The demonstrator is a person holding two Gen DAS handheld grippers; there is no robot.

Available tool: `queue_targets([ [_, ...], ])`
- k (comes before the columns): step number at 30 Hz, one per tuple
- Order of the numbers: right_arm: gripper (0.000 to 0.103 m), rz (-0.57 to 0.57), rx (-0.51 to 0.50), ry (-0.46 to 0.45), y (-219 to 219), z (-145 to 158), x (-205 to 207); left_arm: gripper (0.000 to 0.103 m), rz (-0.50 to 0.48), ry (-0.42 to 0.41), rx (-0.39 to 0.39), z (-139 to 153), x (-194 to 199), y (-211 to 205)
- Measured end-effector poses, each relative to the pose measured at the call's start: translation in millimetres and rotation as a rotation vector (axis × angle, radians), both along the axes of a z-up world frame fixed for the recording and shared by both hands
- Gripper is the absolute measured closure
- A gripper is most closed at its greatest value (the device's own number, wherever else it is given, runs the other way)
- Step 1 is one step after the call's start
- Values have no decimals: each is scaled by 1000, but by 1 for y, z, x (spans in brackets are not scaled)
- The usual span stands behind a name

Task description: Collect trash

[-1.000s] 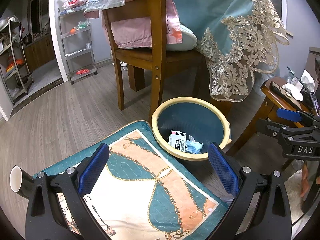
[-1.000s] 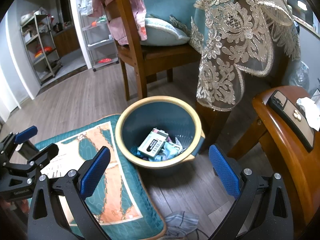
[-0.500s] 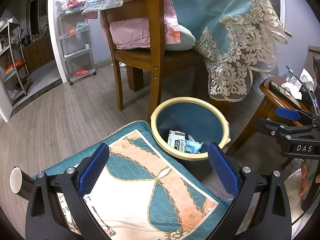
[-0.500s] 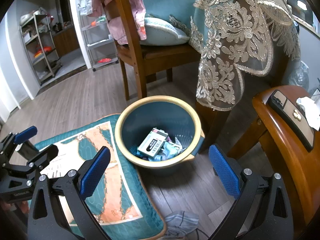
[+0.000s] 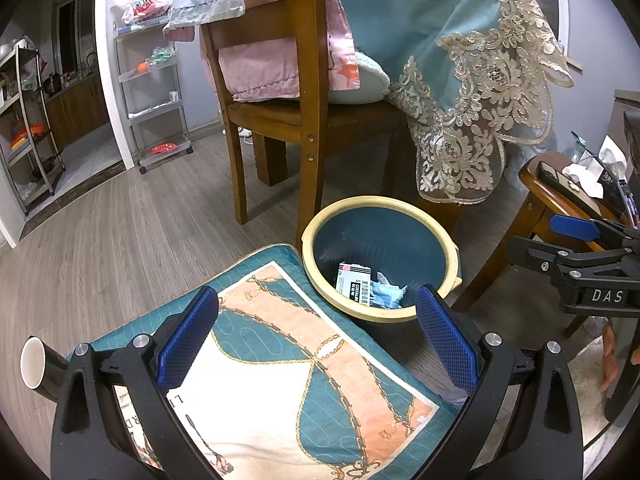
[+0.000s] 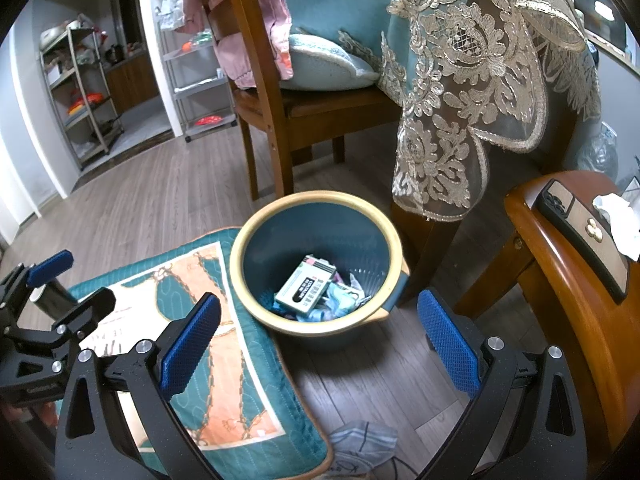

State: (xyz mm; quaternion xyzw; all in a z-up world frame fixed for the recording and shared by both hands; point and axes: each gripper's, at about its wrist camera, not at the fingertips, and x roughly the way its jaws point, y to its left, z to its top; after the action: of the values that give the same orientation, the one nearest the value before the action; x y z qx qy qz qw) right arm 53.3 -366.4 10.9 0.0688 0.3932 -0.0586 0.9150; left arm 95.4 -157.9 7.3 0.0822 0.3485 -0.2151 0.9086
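Note:
A teal bin with a yellow rim (image 5: pixel 309 252) (image 6: pixel 240 268) stands on the wood floor. Inside lie a green and white box (image 5: pixel 354 287) (image 6: pixel 306 290) and crumpled blue masks (image 5: pixel 386 294) (image 6: pixel 340 302). My left gripper (image 5: pixel 316 300) hovers open over a patterned cushion (image 5: pixel 280 380), just short of the bin. Above the bin's near side, my right gripper (image 6: pixel 318 300) also stands open and holds nothing. A grey crumpled mask (image 6: pixel 362 446) lies on the floor below the right gripper. A black paper cup (image 5: pixel 34 362) lies at the cushion's left edge.
A wooden chair (image 5: pixel 310 120) with pink cloth stands behind the bin, beside a lace-edged tablecloth (image 5: pixel 472 120). At the right, a wooden stool (image 6: pixel 560 280) carries a phone (image 6: pixel 580 232) and a tissue (image 6: pixel 618 216). Shelving racks (image 5: pixel 152 92) line the far wall.
Both grippers stay open and almost still; the left wrist view has drifted slightly. The trash in the bin has not moved.

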Motion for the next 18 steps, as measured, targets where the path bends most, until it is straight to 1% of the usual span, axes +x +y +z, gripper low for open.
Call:
queue_targets([
  [5,5,-3,0,2,-1,-1,0,6,-4,-13,-3,3,-2,1],
  [11,5,-4,-15,18,2,-7,0,6,19,12,-15,4,1,8],
  [14,5,8,-37,51,9,-15,6,6,32,6,-23,12,1,16],
  [16,5,26,-58,85,22,-22,14,6,48,-12,-37,22,-2,24],
  [18,5,61,-84,135,43,-37,23,6,73,-37,-75,37,-8,36],
])
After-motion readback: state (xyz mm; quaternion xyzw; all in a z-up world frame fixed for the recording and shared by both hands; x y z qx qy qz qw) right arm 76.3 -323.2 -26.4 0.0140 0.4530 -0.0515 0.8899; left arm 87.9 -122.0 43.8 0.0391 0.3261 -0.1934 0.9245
